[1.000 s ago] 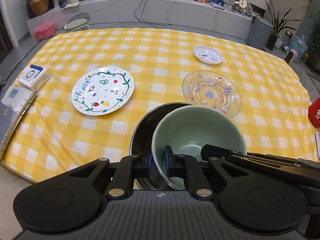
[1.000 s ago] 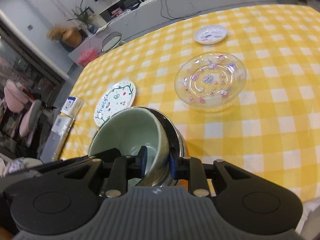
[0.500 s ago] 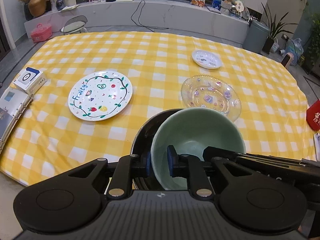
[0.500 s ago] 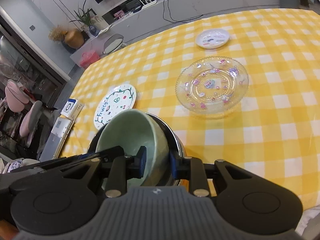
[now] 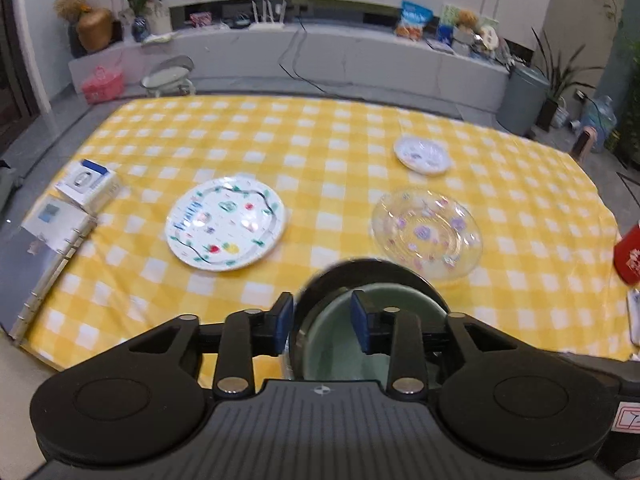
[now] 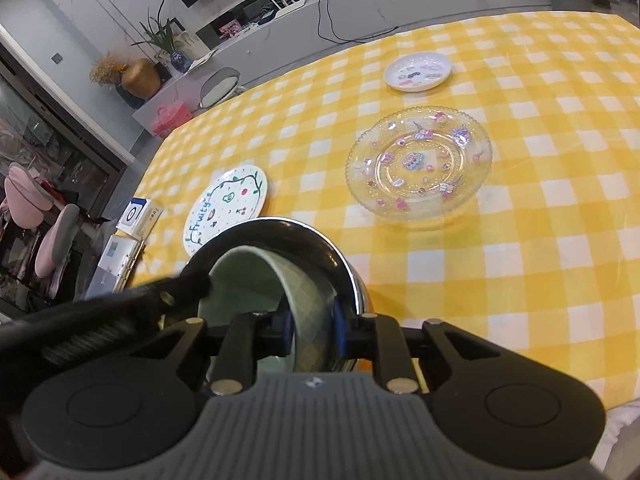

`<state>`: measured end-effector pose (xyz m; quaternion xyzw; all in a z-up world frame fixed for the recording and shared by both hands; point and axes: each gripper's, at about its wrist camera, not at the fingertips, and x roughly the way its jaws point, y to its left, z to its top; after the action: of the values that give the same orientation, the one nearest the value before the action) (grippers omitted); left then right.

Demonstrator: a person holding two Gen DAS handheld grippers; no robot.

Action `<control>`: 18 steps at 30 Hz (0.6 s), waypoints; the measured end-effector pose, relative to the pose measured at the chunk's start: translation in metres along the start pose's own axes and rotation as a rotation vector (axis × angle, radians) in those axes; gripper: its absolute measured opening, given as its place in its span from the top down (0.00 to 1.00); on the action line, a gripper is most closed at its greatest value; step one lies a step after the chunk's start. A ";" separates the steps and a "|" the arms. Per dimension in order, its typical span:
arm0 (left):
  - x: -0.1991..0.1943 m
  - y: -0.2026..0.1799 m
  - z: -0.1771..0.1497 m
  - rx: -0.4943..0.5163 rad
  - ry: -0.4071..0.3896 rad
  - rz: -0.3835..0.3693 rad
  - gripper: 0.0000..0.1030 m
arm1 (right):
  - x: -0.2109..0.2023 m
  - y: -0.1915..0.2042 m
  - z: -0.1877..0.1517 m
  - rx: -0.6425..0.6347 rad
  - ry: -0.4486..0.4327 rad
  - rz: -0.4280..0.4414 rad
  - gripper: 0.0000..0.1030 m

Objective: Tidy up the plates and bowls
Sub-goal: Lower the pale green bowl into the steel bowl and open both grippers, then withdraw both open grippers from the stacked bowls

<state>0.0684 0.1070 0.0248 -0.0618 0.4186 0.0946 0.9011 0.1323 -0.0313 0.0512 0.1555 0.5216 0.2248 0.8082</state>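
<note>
A pale green bowl [image 5: 332, 340] sits inside a black metal bowl [image 5: 376, 272] at the table's near edge. My left gripper [image 5: 320, 322] is open, its fingers astride the bowls' left rims. My right gripper [image 6: 311, 330] is closed on the green bowl's [image 6: 308, 296] right wall, inside the black bowl [image 6: 280, 232]. A white "Fruity" plate [image 5: 225, 224], a clear patterned glass plate [image 5: 426, 234] and a small white plate [image 5: 422, 155] lie on the yellow checked tablecloth [image 5: 320, 148].
A white box [image 5: 86, 182] and a ring binder [image 5: 44, 248] lie at the table's left edge. A red object [image 5: 628, 256] is at the right edge. A grey counter [image 5: 320, 60] runs behind the table.
My left gripper has opened and let go of the bowl rim, pulling back and up. The green bowl has dropped lower into the black bowl. My right gripper's jaws have widened slightly.
</note>
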 end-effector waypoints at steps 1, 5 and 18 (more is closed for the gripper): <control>0.001 0.001 0.001 0.000 -0.004 0.019 0.56 | 0.000 0.000 0.000 -0.002 0.004 0.001 0.82; 0.011 0.013 0.002 -0.034 0.032 0.054 0.56 | -0.002 0.005 0.001 -0.048 0.014 0.005 0.70; 0.033 0.031 -0.010 -0.040 0.065 0.072 0.32 | -0.035 0.014 0.011 -0.163 -0.116 0.006 0.64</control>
<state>0.0741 0.1395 -0.0079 -0.0676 0.4478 0.1332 0.8816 0.1271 -0.0379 0.0900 0.1036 0.4533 0.2594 0.8465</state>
